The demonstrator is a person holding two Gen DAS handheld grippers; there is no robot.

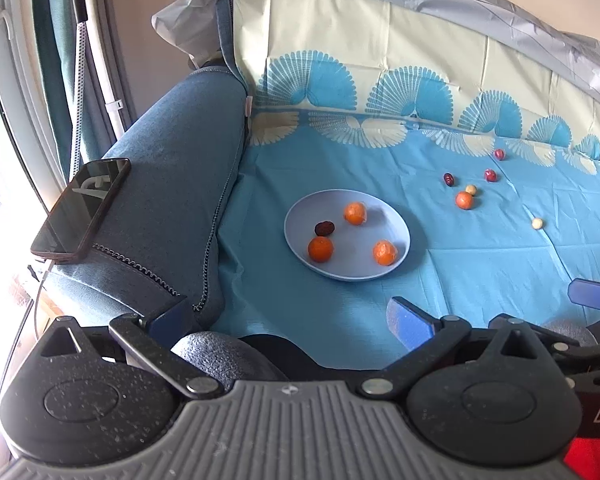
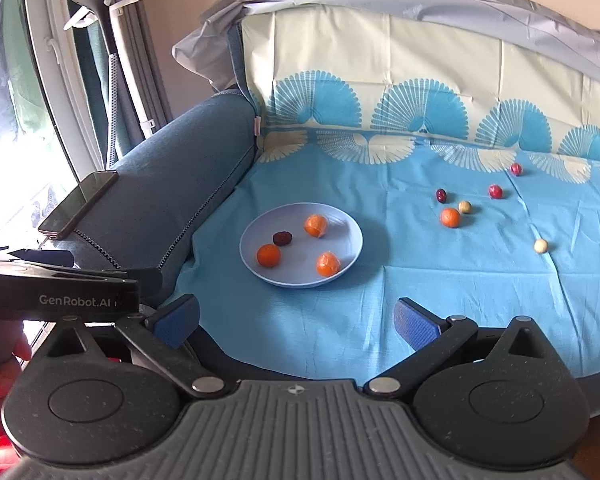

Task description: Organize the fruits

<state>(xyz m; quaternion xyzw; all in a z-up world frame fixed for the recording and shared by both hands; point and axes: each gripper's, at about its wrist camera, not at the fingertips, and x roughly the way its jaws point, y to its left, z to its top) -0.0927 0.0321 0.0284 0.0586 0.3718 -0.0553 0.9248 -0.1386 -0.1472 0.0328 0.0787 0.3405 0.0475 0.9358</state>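
A round blue plate (image 1: 396, 236) sat on the blue cloth (image 1: 480, 264) ahead of the left gripper (image 1: 288, 322), straight out past its fingers. Three oranges (image 1: 320, 249) and one dark fruit (image 1: 324, 228) lay in it. More fruit lay loose on the cloth, far off past the right finger: one orange (image 1: 464, 200), three small red fruits (image 1: 490, 175) and two pale ones (image 1: 537, 223). The fingers of the left gripper were wide apart and held nothing. The right gripper (image 2: 296, 322) was the same.
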